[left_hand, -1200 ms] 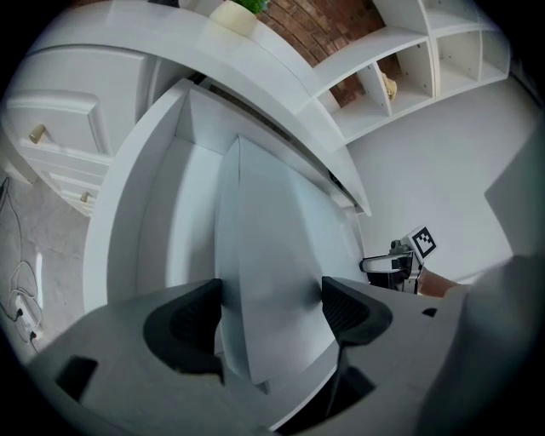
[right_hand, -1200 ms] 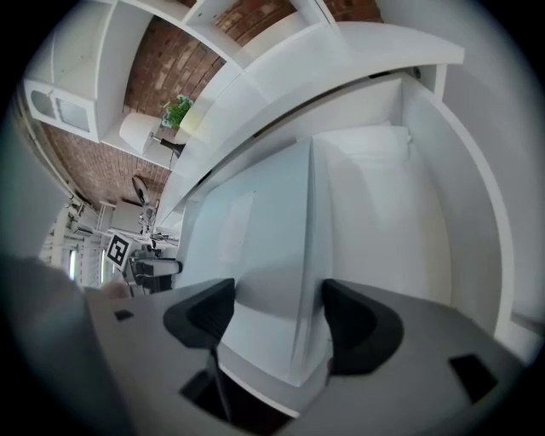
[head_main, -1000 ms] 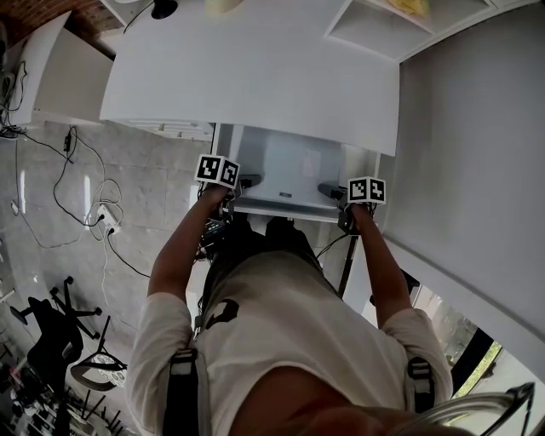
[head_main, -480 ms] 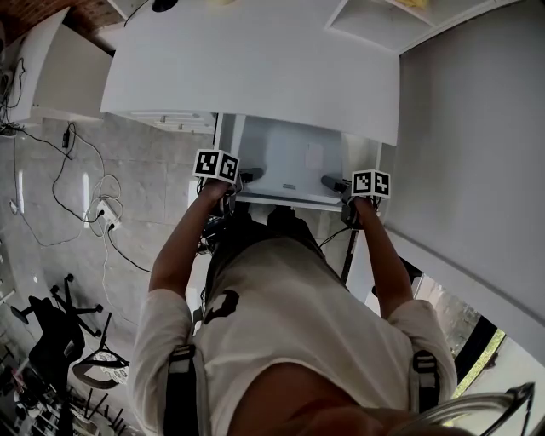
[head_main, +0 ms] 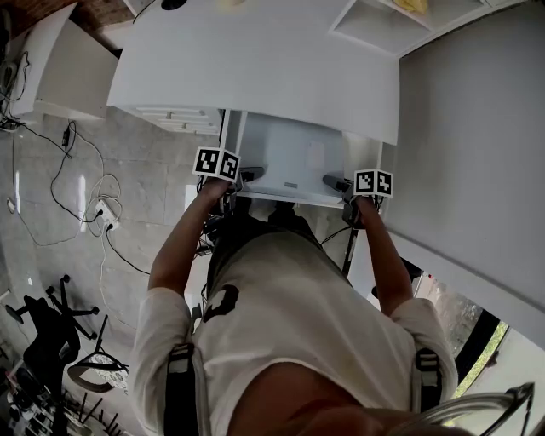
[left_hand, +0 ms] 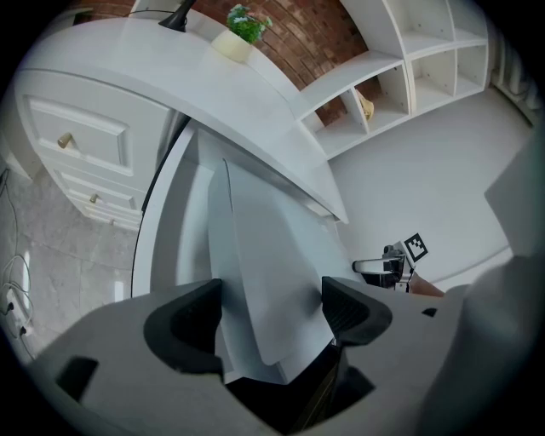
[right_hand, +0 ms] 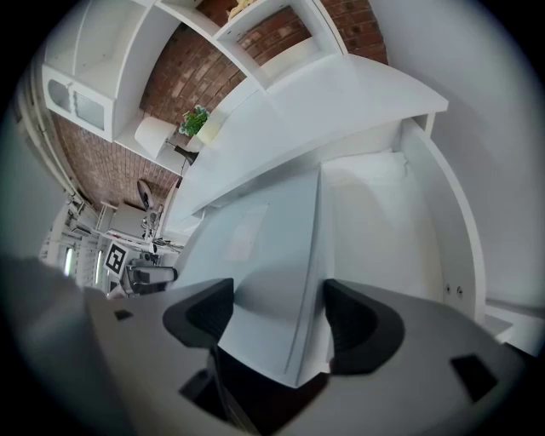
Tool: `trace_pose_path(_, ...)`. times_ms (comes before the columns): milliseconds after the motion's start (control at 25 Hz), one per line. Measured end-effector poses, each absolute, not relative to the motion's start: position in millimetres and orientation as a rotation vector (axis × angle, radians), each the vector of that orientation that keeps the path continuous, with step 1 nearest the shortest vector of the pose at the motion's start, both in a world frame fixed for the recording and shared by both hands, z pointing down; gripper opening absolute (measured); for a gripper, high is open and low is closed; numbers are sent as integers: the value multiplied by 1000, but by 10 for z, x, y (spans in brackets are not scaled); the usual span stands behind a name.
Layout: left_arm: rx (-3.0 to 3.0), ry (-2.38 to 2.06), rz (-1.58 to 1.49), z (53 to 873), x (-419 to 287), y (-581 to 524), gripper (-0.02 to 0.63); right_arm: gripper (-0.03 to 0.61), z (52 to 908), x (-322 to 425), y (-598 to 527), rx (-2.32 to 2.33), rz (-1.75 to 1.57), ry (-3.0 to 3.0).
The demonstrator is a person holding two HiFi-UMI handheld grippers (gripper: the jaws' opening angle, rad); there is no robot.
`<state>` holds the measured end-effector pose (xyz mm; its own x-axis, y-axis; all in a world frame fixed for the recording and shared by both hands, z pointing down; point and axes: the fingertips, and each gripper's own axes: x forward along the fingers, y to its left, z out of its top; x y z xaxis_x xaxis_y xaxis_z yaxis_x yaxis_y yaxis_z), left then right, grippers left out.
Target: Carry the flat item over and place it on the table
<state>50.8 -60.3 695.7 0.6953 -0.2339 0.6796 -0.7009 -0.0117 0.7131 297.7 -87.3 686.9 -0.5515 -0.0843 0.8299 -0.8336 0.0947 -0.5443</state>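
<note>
Table [head_main: 255, 68], landmark. Flat board [head_main: 294, 157]: at its near edge, far part beneath it. Plant [left_hand: 247, 21]: on top. Drawers [left_hand: 77, 145]: underneath. Cables [head_main: 64, 183], chair [head_main: 47, 328]: on the floor, left of it.

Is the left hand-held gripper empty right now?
No, the white flat panel sits clamped between the jaws of the left hand-held gripper.

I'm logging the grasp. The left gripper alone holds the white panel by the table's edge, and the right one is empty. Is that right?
Not quite. The right gripper is not empty: the right gripper view shows its jaws closed on the panel too. The left gripper holds the other side, by the edge of the table.
</note>
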Motion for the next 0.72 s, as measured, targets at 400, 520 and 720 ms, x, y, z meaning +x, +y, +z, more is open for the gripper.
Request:
trace_pose_path(400,1627,-778,408,6839,339,-516,367,342,6725,2800,-786,945,1483,-1771)
trace_pose_path(520,1636,-766,402,6811,291,-463,367,342,6661,2747,-739,963,1463,-1774)
trace_pose_path(720,1655,-742,401,6810,227,-393,367,342,6615,2670,-657,993,1445,-1781)
